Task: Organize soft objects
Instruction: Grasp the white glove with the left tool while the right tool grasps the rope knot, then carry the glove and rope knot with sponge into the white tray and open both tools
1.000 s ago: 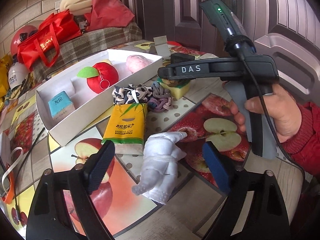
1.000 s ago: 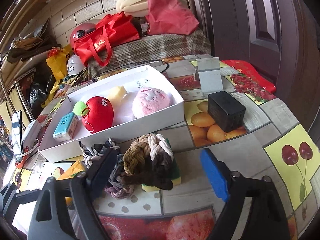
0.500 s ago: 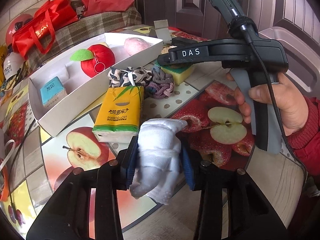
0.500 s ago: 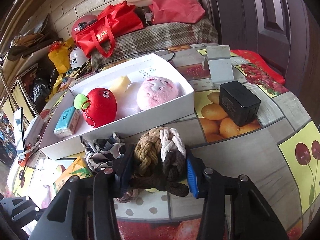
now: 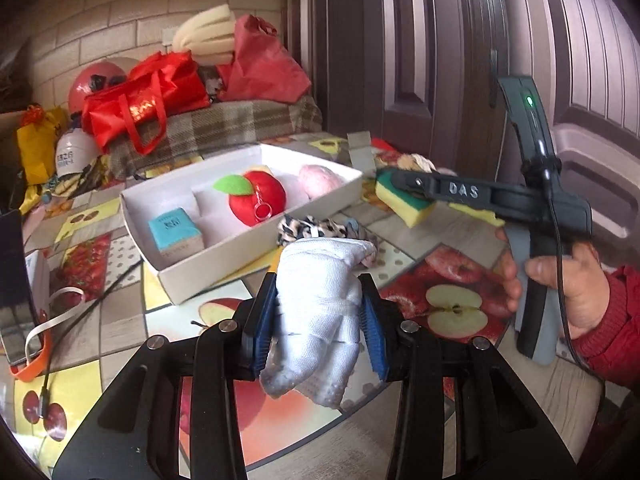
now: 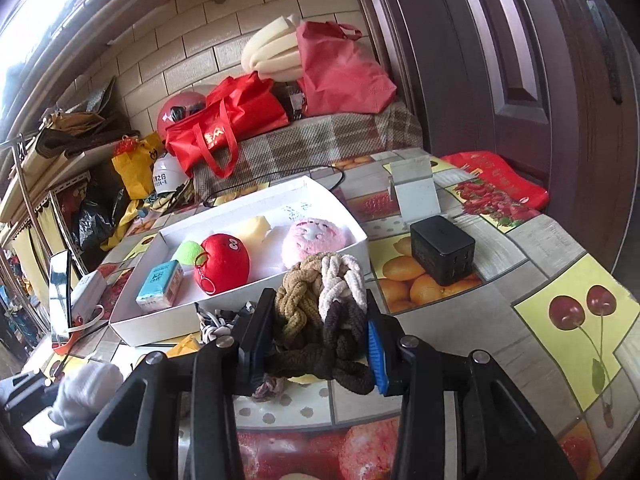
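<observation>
In the left wrist view my left gripper [image 5: 320, 328] is shut on a white sock-like cloth [image 5: 320, 280], held just above the table. My right gripper [image 6: 320, 340] has its jaws closing, pads pressed on a braided brown-and-white hair tie [image 6: 320, 300]. A yellow-green sponge [image 5: 400, 204] hangs under the tie, lifted with it. The white box [image 5: 248, 248] holds a red apple plush [image 5: 256, 196], a pink plush [image 5: 320, 178] and a blue tissue pack [image 5: 174, 232]. A zebra-print scrunchie [image 5: 308, 226] lies by the box's front wall.
A black adapter [image 6: 442, 248] and a white card stand [image 6: 414, 190] sit right of the box. A phone [image 6: 60, 288] stands at the left. A yellow tissue pack [image 6: 186, 346] lies before the box. Red bags [image 6: 224, 120] rest on a plaid bench behind.
Both grippers went from wide open to closed: the left on the white cloth, the right on the braided tie and sponge. Both items have since lifted off the table.
</observation>
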Available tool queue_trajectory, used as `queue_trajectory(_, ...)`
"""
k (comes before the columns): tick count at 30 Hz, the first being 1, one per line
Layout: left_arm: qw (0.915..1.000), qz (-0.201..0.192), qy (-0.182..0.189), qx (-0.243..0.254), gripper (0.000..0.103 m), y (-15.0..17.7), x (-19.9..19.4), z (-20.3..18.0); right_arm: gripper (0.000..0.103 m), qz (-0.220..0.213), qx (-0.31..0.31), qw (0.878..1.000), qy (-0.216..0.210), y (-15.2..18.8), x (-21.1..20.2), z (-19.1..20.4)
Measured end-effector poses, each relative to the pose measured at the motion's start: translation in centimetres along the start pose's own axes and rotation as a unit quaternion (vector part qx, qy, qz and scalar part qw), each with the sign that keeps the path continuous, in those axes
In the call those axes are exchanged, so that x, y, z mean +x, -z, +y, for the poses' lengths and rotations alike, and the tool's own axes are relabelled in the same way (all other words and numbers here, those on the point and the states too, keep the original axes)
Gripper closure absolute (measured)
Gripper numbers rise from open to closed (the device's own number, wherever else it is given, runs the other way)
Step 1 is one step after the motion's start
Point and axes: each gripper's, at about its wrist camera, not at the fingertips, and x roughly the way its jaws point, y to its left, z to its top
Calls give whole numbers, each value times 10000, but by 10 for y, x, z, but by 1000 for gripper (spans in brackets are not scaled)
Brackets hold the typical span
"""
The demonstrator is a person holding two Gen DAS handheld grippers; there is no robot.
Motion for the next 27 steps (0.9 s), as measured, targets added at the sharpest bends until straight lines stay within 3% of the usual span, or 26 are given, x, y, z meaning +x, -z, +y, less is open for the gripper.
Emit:
queue_trajectory(2, 9997, -177, -150, -59, 65, -1, -7, 2, 62, -86, -132, 9999, -14, 3, -10, 4)
queue_trajectory(9, 9950, -254, -948, -162, 64, -8, 2, 7, 62, -329, -823, 9960, -139, 16, -37, 29)
queue_trajectory(13, 9903, -292, -1330, -278, 64, -9, 8, 10, 62, -391, -833, 9954, -255, 19, -45, 38)
queue_trajectory(27, 9864, -296, -1509, -588, 64, -9, 10, 14, 62, -166, -823, 9962, -215, 24, -27, 54)
